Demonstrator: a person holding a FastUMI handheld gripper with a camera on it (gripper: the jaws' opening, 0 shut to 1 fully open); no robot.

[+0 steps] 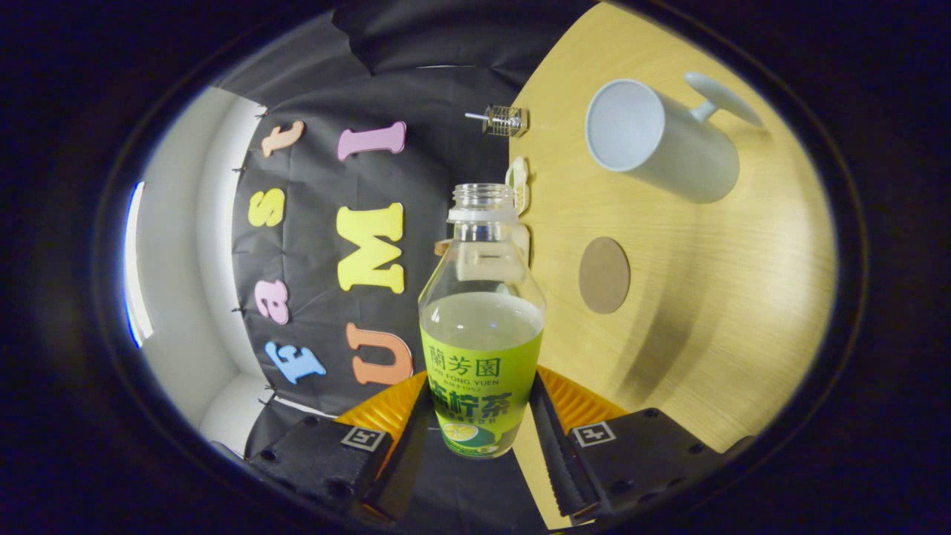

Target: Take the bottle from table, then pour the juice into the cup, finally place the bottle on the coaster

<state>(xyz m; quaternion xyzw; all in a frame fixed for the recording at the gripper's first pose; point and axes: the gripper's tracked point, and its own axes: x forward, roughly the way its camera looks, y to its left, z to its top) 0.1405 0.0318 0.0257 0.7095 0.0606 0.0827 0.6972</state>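
Between the clamped fingers of the hand-held gripper (479,431), uncapped bottle (481,349), neck pointing straight ahead.

The fisheye camera rides on the hand-held gripper (475,438), rolled sideways, looking along its fingers, close behind the bottle (481,327), tabletop (713,297) beyond.

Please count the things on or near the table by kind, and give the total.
Bottle, held between the gripper fingers: 1
Cup: 1
Coaster: 1
Small wire cage at the table edge: 1
Total: 4
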